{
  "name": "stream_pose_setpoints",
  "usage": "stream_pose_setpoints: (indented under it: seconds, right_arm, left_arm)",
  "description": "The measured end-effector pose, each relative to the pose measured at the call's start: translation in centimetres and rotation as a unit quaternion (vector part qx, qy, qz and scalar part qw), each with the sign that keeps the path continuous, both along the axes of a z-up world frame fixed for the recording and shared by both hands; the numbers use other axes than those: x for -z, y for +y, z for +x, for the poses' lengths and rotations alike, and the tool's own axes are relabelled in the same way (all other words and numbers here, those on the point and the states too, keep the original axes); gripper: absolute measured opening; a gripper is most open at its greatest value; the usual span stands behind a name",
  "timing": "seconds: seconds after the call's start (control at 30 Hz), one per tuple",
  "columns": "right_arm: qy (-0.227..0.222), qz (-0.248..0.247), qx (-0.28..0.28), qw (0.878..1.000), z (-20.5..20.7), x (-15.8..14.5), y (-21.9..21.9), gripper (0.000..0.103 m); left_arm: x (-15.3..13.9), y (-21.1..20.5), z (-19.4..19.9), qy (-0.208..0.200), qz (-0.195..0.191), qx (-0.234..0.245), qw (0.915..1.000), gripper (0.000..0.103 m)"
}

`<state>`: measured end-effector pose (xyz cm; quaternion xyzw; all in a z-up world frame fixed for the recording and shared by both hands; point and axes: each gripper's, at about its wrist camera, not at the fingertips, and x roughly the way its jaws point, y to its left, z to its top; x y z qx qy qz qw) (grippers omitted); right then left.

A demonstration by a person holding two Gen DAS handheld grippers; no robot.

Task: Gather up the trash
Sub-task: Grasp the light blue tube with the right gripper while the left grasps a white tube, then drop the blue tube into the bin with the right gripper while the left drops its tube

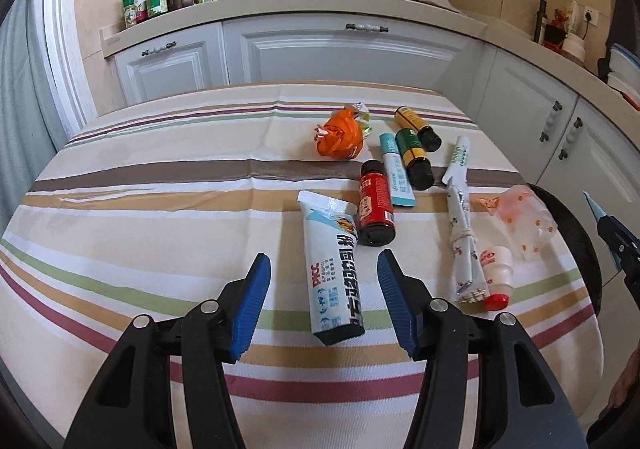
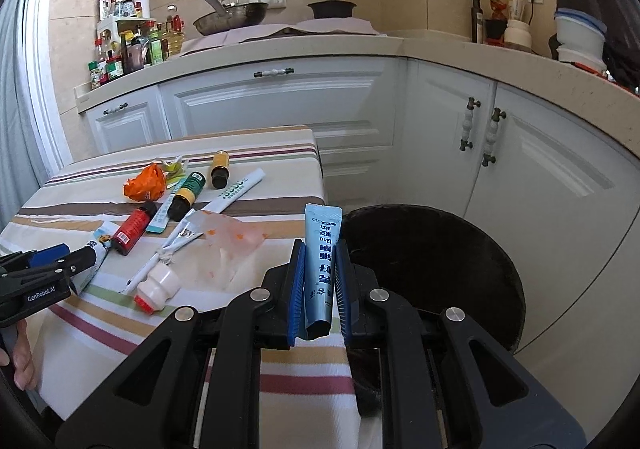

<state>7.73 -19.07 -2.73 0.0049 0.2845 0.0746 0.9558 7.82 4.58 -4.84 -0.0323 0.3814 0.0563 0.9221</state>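
Your right gripper (image 2: 320,281) is clamped on a light-blue sachet (image 2: 322,249), with the black bin (image 2: 440,249) at its 2 o'clock. Your left gripper (image 1: 324,281) sits apart around the white sachet (image 1: 330,269) on the striped tablecloth (image 1: 160,209), not squeezing it.

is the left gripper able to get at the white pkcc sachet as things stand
Probably yes. The left gripper stands open with the white sachet lying flat between its fingers, nothing on top of it. The red bottle beside its upper end may crowd the right finger.
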Motion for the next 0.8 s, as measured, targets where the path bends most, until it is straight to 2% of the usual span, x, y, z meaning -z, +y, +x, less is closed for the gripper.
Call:
stream_pose_setpoints:
  seconds: [0.07, 0.17, 0.23, 0.3, 0.5, 0.8]
  right_arm:
    - [0.002, -0.001, -0.003, 1.000, 0.3, 0.1, 0.1, 0.015]
    - [0.005, -0.001, -0.007, 1.000, 0.7, 0.2, 0.1, 0.015]
    - [0.005, 0.000, -0.007, 1.000, 0.7, 0.2, 0.1, 0.015]
    - [0.006, 0.000, -0.007, 1.000, 0.8, 0.2, 0.2, 0.015]
    - [0.004, 0.000, -0.007, 1.000, 0.8, 0.1, 0.2, 0.015]
    - [-0.011, -0.001, 0.004, 1.000, 0.9, -0.9, -0.7, 0.015]
  left_arm:
    - [0.2, 0.1, 0.3, 0.005, -0.001, 0.001, 1.0000, 0.051]
    - [0.6, 0.1, 0.6, 0.015, 0.000, 0.004, 0.9999, 0.038]
    - [0.9, 0.0, 0.8, 0.023, 0.000, 0.008, 0.9997, 0.024]
    - [0.8, -0.1, 0.7, 0.018, 0.003, 0.011, 0.9998, 0.021]
    - [-0.6, 0.0, -0.3, -0.009, 0.003, 0.008, 0.9999, 0.016]
    - [-4.8, -1.0, -1.3, -0.084, -0.010, 0.020, 0.9962, 0.016]
